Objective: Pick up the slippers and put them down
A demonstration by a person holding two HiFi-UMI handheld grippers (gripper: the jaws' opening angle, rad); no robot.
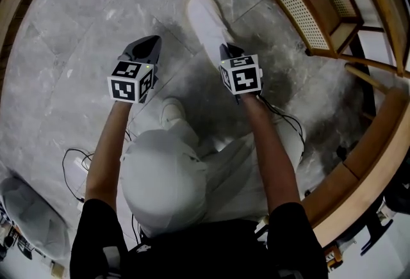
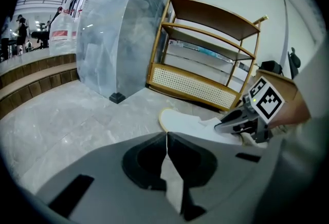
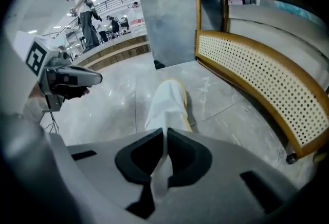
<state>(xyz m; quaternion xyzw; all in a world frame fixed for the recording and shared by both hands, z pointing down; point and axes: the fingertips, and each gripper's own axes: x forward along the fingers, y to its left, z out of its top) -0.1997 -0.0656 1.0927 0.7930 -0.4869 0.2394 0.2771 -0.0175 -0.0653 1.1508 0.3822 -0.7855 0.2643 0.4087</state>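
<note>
Gently: my right gripper [image 3: 164, 131] pinches a slipper [image 3: 167, 102]; my left gripper [image 2: 167, 135] is closed on a white strip [image 2: 173, 187]; lower level, release at floor [image 3: 226, 110].

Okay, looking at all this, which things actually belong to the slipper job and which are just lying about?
Part of the job:
- white slipper, clamped in the right gripper
- left gripper, shut with nothing in it

Just around:
- wooden shelf rack
- grey pillar
- wooden steps
- people in the background
</note>
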